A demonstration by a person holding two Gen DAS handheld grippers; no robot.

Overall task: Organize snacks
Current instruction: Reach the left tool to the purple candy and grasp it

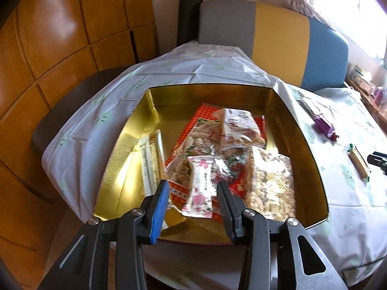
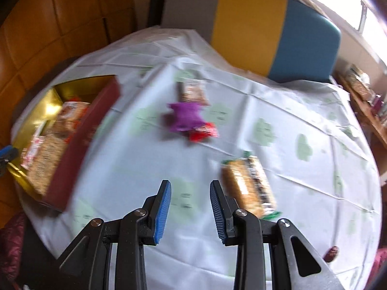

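Note:
A gold-lined tin (image 1: 300,120) with red outer walls (image 2: 79,142) sits on the table and holds several snack packets. My left gripper (image 1: 192,187) is open over the tin's near edge, with a white and red floral packet (image 1: 200,191) lying in the tin between its fingers. My right gripper (image 2: 190,187) is open and empty above the tablecloth. A long tan snack packet (image 2: 249,183) lies just right of it. A purple packet (image 2: 185,117), a red packet (image 2: 204,131) and a small brown packet (image 2: 194,93) lie farther off.
The table wears a white cloth with pale green prints (image 2: 290,111). A grey, yellow and blue chair back (image 2: 261,24) stands behind it. Wooden cabinets (image 1: 60,48) are at the left. A cluttered shelf (image 2: 362,89) runs along the right.

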